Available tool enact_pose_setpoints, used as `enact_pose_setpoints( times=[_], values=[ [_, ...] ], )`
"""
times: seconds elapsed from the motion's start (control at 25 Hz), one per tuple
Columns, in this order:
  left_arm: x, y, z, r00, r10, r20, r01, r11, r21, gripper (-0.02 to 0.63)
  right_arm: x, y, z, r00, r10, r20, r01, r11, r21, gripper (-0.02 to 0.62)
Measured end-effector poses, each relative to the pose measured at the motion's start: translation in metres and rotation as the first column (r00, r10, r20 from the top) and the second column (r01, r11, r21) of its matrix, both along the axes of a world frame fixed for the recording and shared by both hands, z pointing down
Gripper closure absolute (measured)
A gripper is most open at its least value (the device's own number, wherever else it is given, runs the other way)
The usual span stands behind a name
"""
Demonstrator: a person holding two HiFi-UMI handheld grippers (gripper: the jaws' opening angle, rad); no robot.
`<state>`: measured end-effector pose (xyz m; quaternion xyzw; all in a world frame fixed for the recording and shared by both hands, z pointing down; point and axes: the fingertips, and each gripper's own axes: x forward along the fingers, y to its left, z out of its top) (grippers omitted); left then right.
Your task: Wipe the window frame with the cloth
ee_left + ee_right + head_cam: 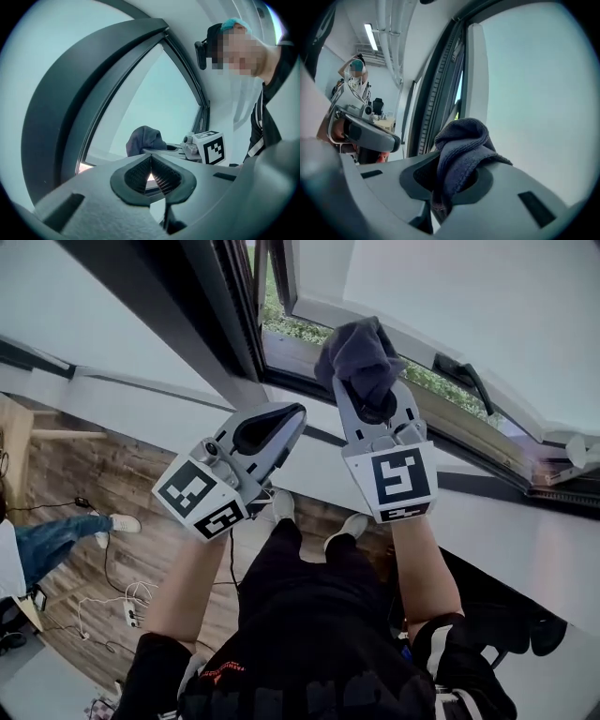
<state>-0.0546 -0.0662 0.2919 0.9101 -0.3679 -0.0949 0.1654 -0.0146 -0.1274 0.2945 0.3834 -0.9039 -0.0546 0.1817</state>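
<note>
My right gripper [375,401] is shut on a bunched dark grey cloth [358,354], held up against the lower edge of the tilted-open window sash [394,329]. In the right gripper view the cloth [459,150] bulges out of the jaws beside the white sash edge [474,75] and the dark frame channel [433,89]. My left gripper [281,423] hangs to the left, below the dark window frame [230,324], jaws shut with nothing between them. From the left gripper view I see the cloth [144,139] and the right gripper [197,147] ahead, with the dark frame [70,93] arching over.
A black window handle [466,374] sits on the sash right of the cloth. White wall panels [525,540] run below the window. Wooden floor [84,484] with cables lies far below, another person's leg [56,538] at the left. A person [355,75] stands in the background.
</note>
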Motion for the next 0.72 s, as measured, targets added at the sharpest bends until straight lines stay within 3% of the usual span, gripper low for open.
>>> enact_pose_setpoints(
  times=[0.24, 0.72],
  values=[
    [-0.034, 0.0, -0.034, 0.998, -0.058, -0.004, 0.058, 0.996, 0.074, 0.584, -0.045, 0.006, -0.06, 0.995, -0.097, 0.005, 0.096, 0.988, 0.124, 0.542],
    [-0.08, 0.009, -0.065, 0.991, -0.134, -0.024, 0.136, 0.98, 0.147, 0.584, -0.107, 0.027, -0.133, 0.974, -0.227, -0.017, 0.22, 0.916, 0.335, 0.542]
  ],
)
